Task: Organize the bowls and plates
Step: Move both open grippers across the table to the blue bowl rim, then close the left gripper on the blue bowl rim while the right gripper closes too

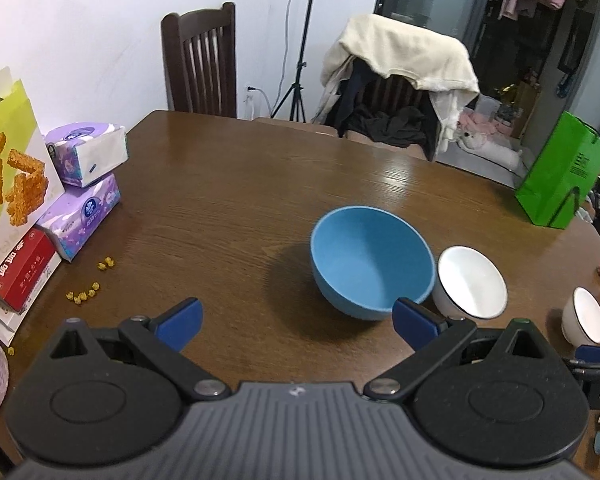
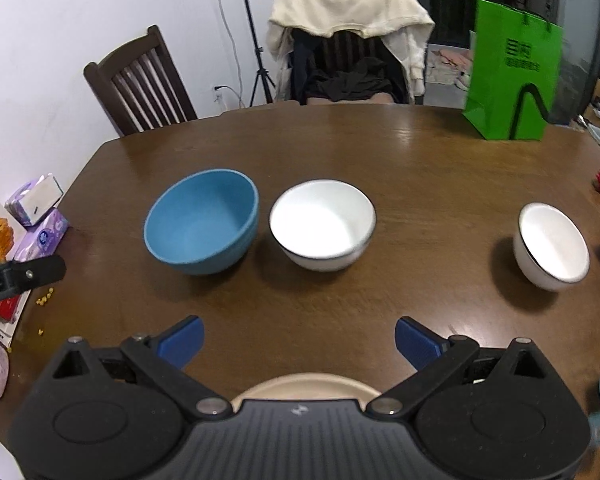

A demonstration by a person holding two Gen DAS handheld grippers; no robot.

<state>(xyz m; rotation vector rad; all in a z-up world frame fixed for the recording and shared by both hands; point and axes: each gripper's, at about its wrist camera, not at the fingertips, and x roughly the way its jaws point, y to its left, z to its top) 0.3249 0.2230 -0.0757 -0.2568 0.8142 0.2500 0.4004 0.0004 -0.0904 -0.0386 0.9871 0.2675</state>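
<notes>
On a brown wooden table [image 2: 420, 184], tissue packs [image 2: 40, 216] sit at the left edge. The left gripper [image 1: 296, 322] hangs with jaws spread wide, holding nothing, just short of a blue bowl [image 2: 202, 228]. Beside it stands a white bowl [image 2: 323, 224], and well apart to the right a smaller white bowl [image 2: 552, 246]. The right gripper [image 2: 298, 342] is likewise spread and empty above a beige plate [image 2: 306, 388].

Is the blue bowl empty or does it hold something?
Empty. The blue bowl stands upright on the table, and both views show only its bare blue inside.
</notes>
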